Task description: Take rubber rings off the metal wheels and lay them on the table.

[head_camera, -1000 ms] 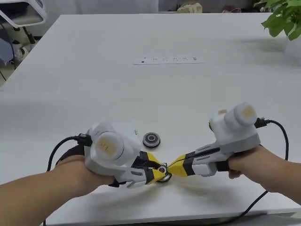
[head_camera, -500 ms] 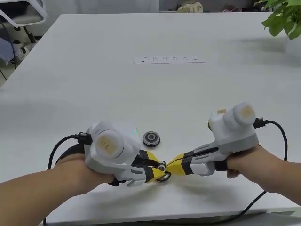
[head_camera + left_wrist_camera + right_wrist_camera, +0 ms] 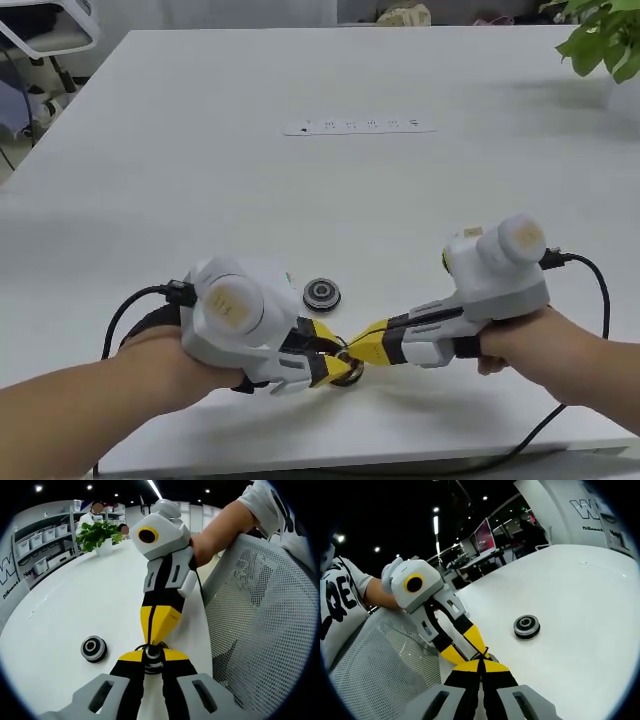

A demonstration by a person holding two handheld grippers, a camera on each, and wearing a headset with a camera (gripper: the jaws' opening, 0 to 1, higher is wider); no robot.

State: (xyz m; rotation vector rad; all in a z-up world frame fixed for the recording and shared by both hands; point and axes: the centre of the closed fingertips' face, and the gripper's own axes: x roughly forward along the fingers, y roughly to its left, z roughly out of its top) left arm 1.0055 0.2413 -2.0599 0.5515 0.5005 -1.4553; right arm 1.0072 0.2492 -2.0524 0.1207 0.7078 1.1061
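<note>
Near edge of the table (image 3: 300, 200): we are working both tools together, tip to tip.

- We are holding the left tool (image 3: 153, 656) from the left, its jaws narrowed onto a small metal wheel (image 3: 152, 664), which is sitting between the yellow tips just above the table surface.
- We are bringing the right tool (image 3: 481, 666) in from the right. Its jaws are pressing almost fully together. A thin black loop, which we are taking to be the rubber ring (image 3: 142, 646), is running from those tips to the wheel's rim. The pinch looks real, but the loop is very fine, so we are treating the grip as probable.

Step in hand, as we are judging it: peeling the ring off the held wheel. The ring is lifting at one side and is not yet free.

Next move is calling for a steady pull to the right and away from the wheel, with the left tool bracing hard so the wheel is not twisting out. After that the ring is going down on open table.

Just beyond the tools, a second wheel (image 3: 322, 293) is lying flat, its dark rim apparently wearing a ring.

Farther out, a white power strip (image 3: 358, 127) is lying mid-table. A green plant (image 3: 605, 40) is standing at the far right corner.
</note>
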